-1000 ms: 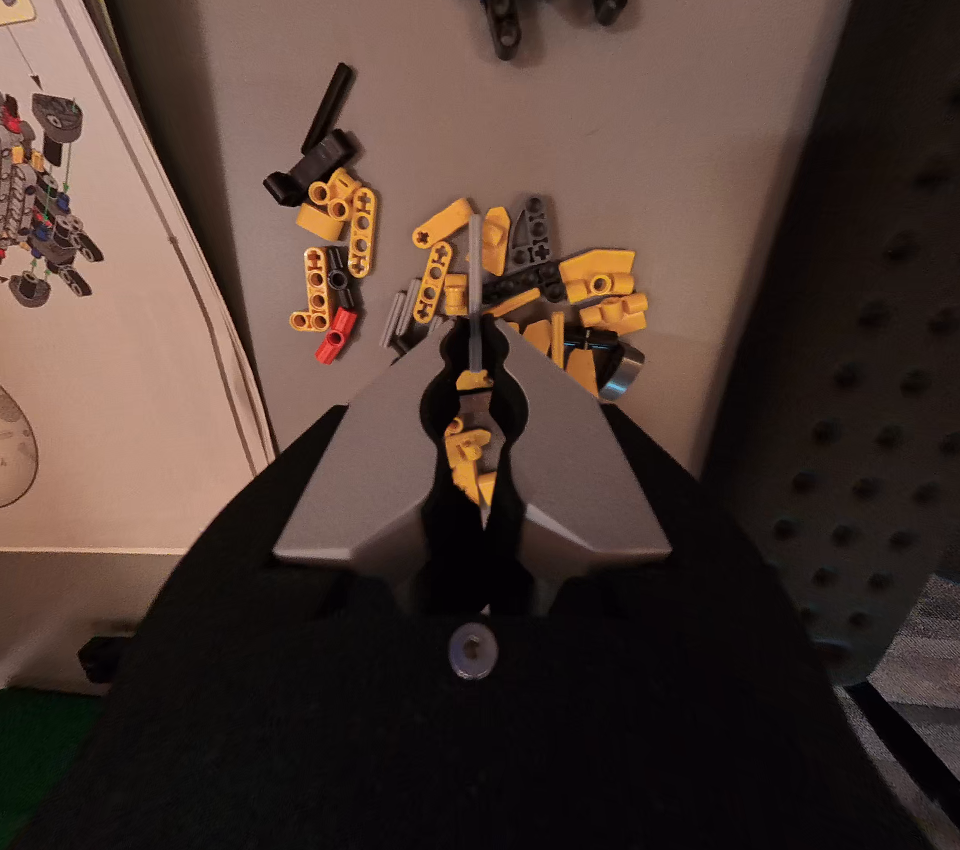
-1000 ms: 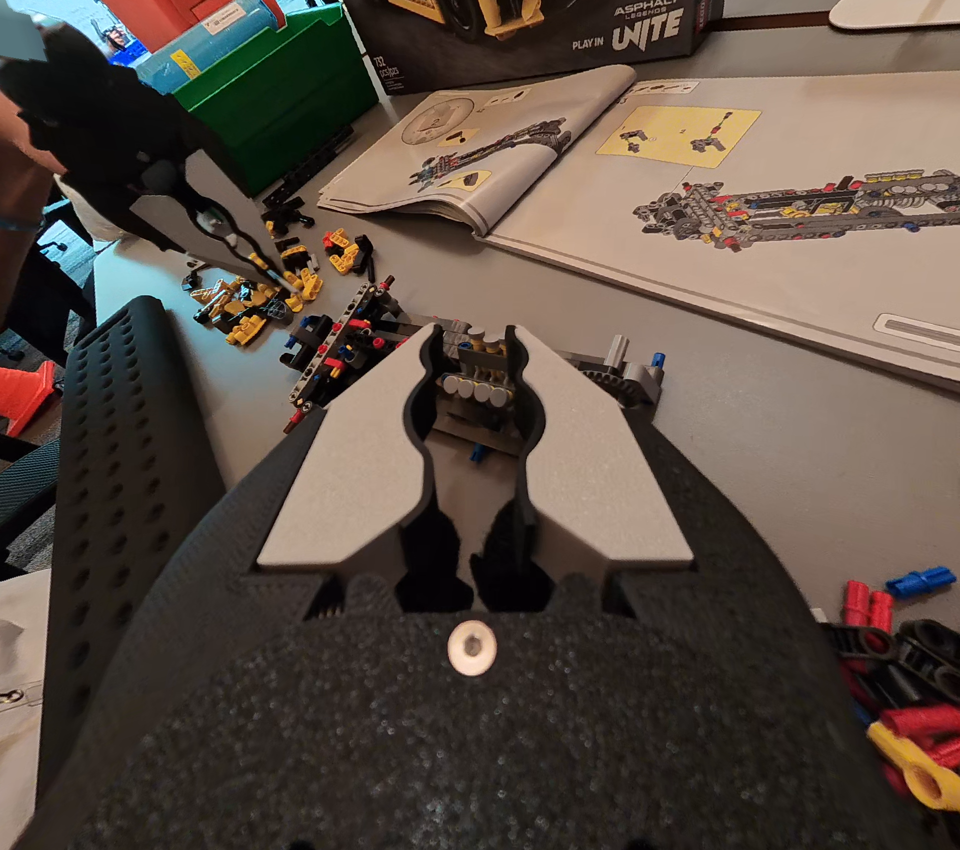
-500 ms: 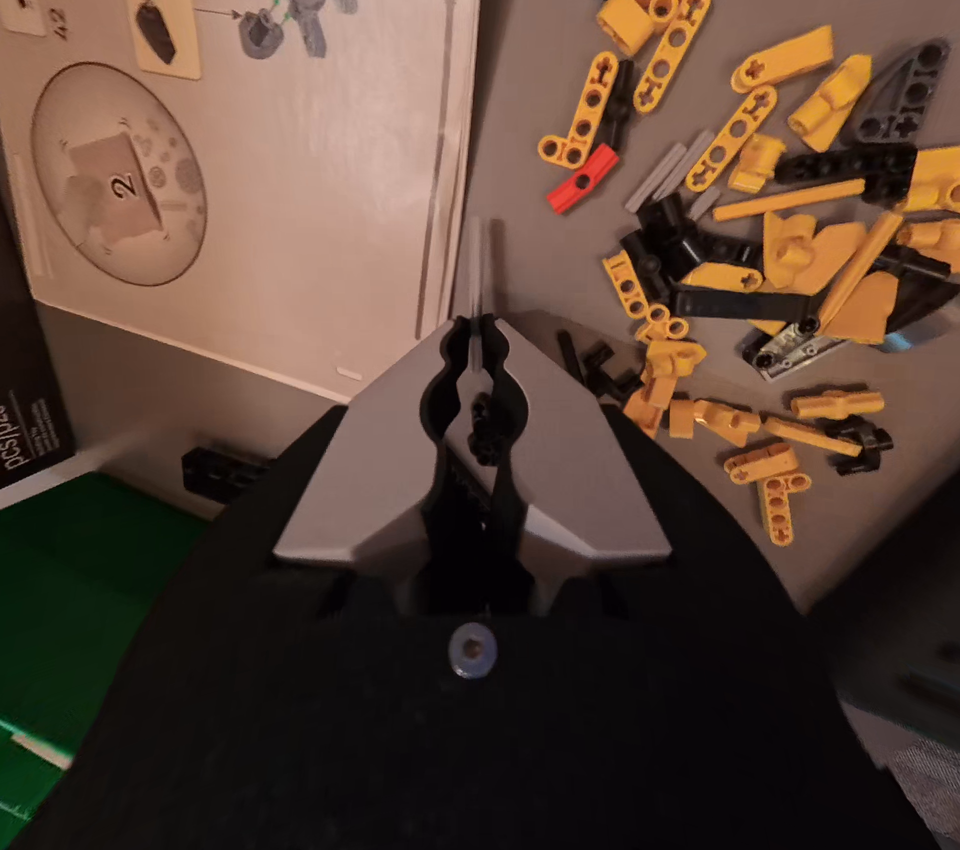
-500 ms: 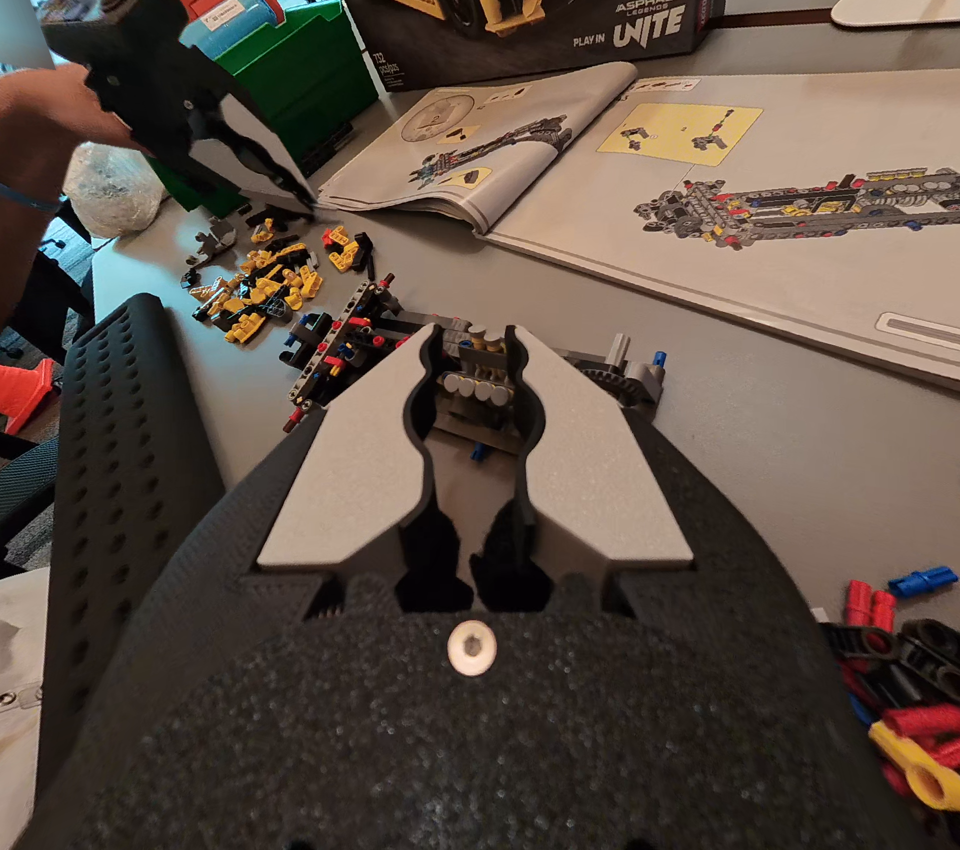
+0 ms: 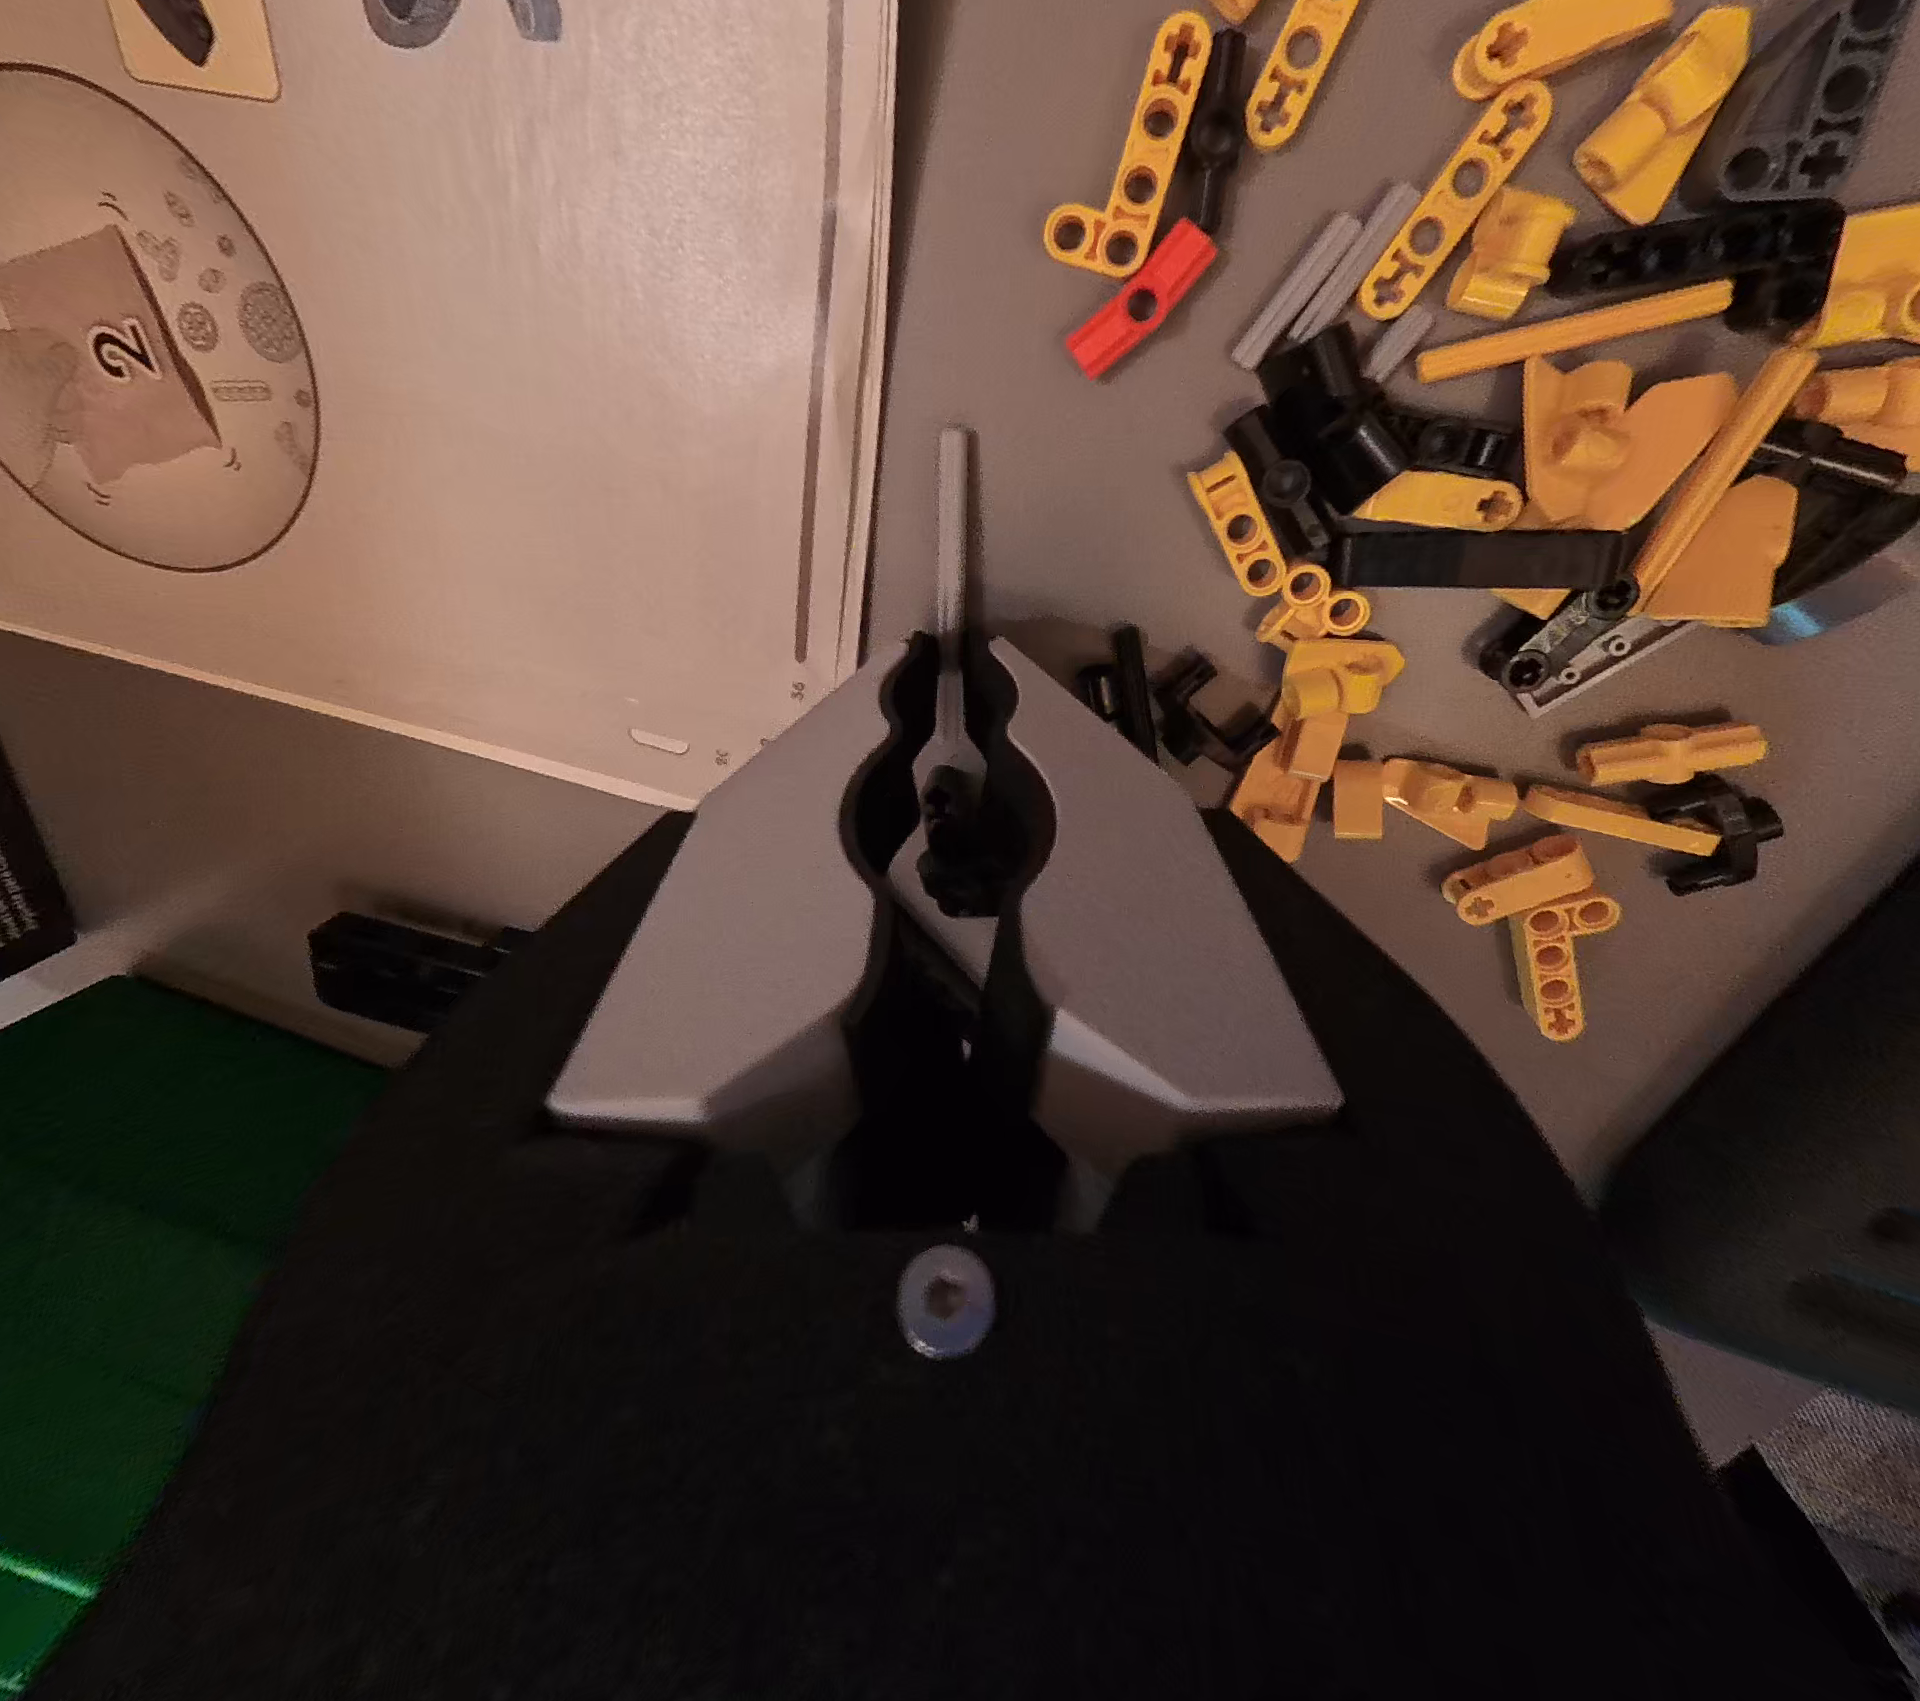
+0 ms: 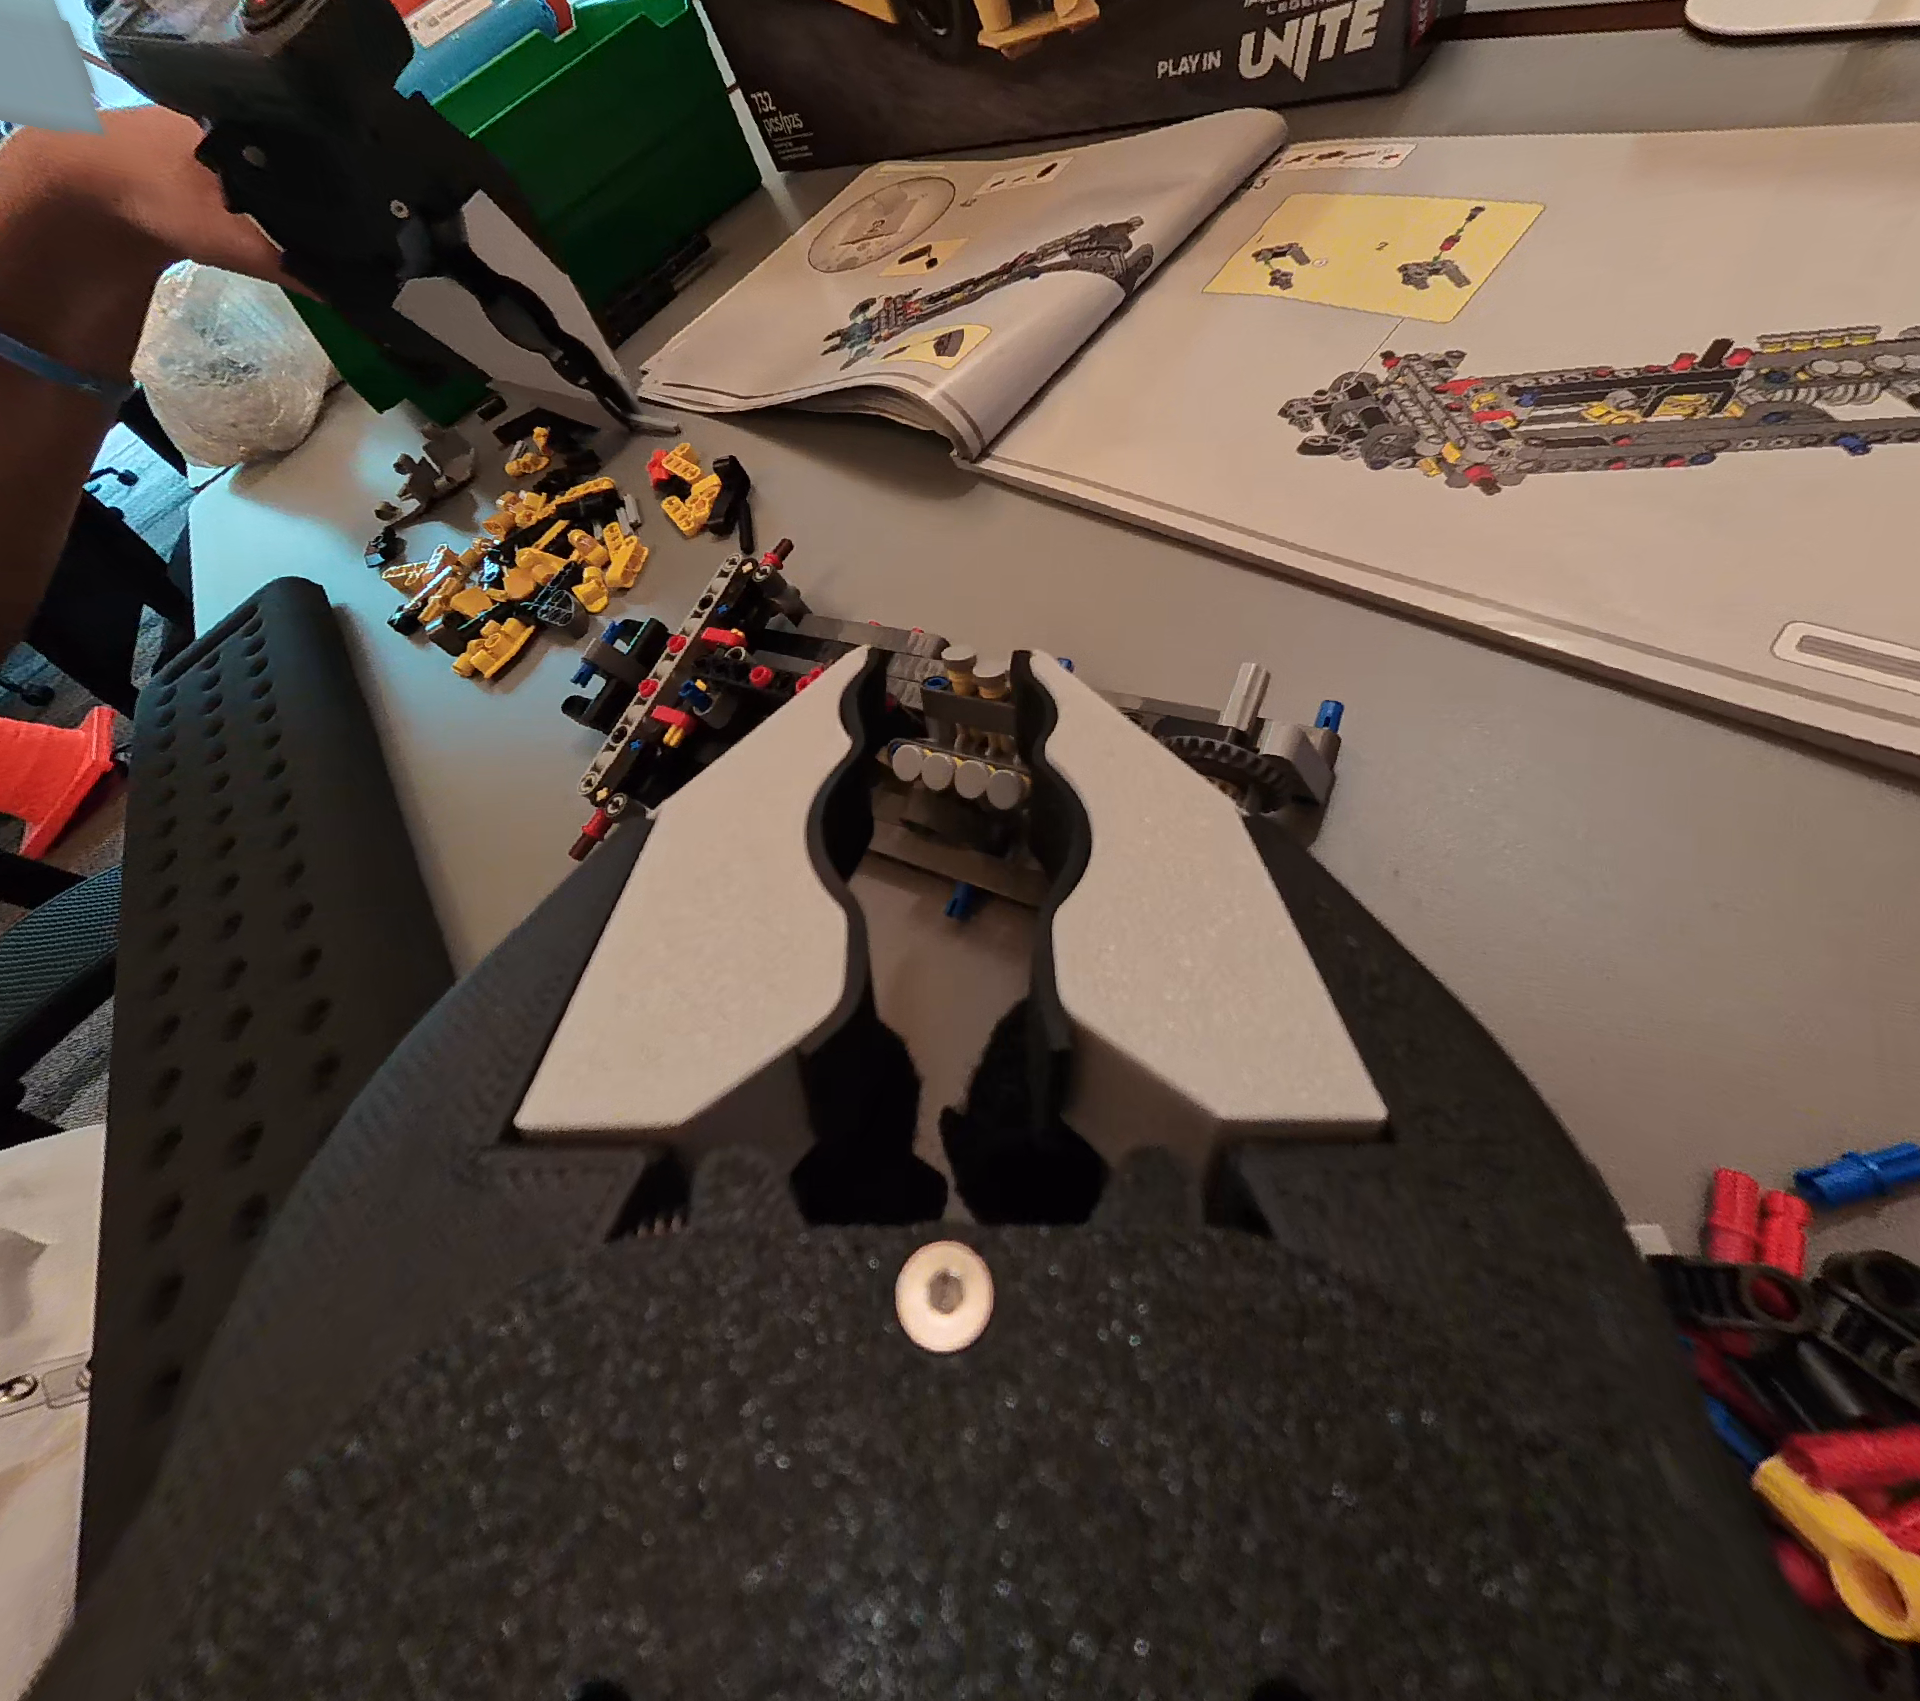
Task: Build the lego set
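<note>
Pinching thin grey axle (image 5: 952, 529), left gripper (image 5: 951, 649) has fingertips closed on it; axle juts forward past tips, over grey table (image 5: 1039, 93) just beside edge of open instruction booklet (image 5: 520, 301) at its left. Loose yellow and black lego pieces (image 5: 1507, 404) lie scattered to its right, apart from tips. Right gripper (image 6: 951, 664) jaws spread moderately, empty, partly built lego chassis (image 6: 727, 675) directly ahead and partly between fingers; contact unclear. Red, blue, black pins (image 6: 1787, 1288) at its lower right.
</note>
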{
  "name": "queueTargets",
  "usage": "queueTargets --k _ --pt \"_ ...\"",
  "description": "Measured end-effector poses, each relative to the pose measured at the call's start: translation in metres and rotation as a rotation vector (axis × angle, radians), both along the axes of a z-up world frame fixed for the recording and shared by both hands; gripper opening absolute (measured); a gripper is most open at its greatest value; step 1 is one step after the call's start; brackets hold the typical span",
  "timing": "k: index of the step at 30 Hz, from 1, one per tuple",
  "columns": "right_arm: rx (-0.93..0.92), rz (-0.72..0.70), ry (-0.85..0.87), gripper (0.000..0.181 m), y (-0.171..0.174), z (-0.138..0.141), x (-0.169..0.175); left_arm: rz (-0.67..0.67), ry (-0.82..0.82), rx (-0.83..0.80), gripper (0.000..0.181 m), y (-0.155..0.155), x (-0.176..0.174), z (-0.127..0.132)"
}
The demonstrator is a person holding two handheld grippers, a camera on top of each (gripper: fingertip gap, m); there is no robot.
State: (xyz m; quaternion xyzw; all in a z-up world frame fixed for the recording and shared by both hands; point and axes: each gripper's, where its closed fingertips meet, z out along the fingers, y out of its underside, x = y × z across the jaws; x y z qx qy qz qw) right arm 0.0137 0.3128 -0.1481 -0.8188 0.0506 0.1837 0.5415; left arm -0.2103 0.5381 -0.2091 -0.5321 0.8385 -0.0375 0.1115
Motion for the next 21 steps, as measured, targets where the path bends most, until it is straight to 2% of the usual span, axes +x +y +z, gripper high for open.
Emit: queueTargets --k 6,9,12,15,18,21 --pt "-0.002 0.002 0.000 0.023 0.000 0.000 -0.001 0.022 0.032 0.030 0.003 0.006 -0.012 0.002" --pt "-0.001 0.002 0.000 0.022 0.000 0.000 -0.001 0.097 -0.070 0.038 0.003 0.019 -0.012 0.022" --pt "-0.002 0.002 0.000 0.022 0.000 -0.001 -0.001 0.296 -0.208 0.071 0.003 0.040 -0.026 0.057" --pt "-0.001 0.002 0.002 0.023 0.000 0.000 -0.001 0.507 -0.269 0.169 0.003 0.049 -0.063 0.078" --pt "-0.003 0.006 0.002 0.023 0.000 -0.001 -0.001 0.696 -0.250 0.230 0.003 0.035 -0.113 0.074" --pt "-0.005 0.009 -0.002 0.022 0.001 -0.001 -0.002 0.895 -0.222 0.185 0.003 0.015 -0.162 0.053"
